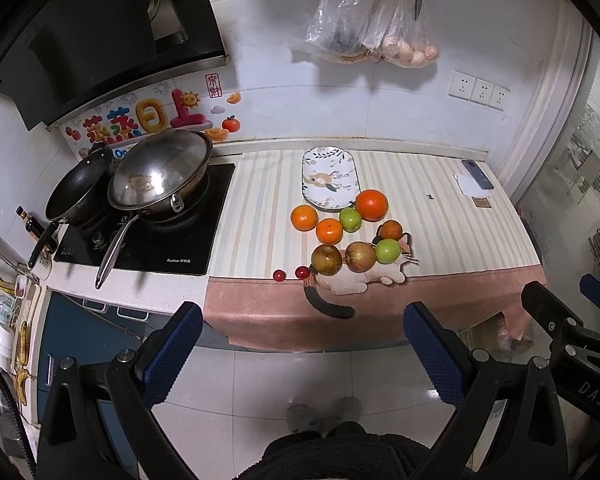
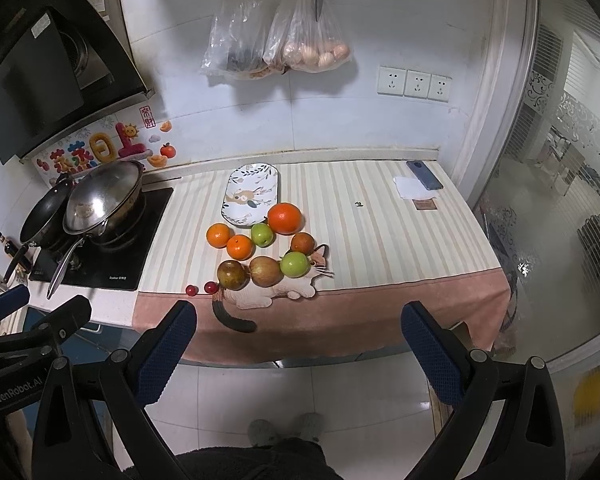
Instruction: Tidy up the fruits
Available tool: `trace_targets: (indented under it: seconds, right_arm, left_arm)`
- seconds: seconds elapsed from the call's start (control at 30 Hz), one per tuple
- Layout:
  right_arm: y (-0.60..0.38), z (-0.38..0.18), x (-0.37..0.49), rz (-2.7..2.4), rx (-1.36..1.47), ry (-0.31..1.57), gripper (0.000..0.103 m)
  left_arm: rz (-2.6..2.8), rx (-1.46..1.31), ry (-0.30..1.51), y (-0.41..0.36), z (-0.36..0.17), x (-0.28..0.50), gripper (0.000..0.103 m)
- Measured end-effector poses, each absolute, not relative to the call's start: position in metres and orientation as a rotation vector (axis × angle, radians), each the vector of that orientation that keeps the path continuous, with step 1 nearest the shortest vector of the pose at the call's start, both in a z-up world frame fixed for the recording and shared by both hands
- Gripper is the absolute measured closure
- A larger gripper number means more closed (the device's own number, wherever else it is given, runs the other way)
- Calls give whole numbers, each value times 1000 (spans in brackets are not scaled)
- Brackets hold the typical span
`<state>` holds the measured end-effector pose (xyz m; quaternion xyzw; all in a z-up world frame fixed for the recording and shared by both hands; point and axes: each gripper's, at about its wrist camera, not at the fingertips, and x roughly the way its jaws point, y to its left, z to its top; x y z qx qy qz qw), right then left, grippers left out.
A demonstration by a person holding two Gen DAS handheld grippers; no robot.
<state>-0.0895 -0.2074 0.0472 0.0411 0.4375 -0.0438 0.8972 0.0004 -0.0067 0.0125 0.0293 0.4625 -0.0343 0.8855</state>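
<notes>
While we hold both tools back from the counter, over the floor, nothing is gripped: our left gripper [image 1: 302, 340] stands with its jaws spread wide and empty, and our right gripper [image 2: 298, 340] is likewise spread wide and empty. From the left wrist view the fruit cluster lies ahead at about twelve o'clock, slightly toward one; from the right wrist view it sits at about eleven. The patterned plate [image 2: 269, 172] lies on the striped cloth [image 2: 380, 224] beyond the fruit, its long axis running away from us, toward the wall. The big orange [image 2: 285, 218] touches or nearly touches the plate's near rim, with a green apple [image 2: 262, 234] just beside it. Nearer us, a brown pear [image 2: 232, 275], a second pear [image 2: 266, 271] and another green apple [image 2: 295, 264] form a row running nine to three. Two cherry tomatoes [image 2: 200, 289] lie at the row's nine o'clock end. We judge neither gripper clearly nearer; the left suits the tomatoes and the right suits the three o'clock end of the row. Any pick must then travel past the cluster toward twelve to reach the plate.
</notes>
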Motion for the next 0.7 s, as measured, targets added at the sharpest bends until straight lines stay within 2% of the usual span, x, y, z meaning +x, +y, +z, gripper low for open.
trace_targets:
  seconds: [0.7]
  right_arm:
    - [-207,49,-87,-93,90,898,0]
  left_arm:
    - [-75,47,962,-5,14,3,0]
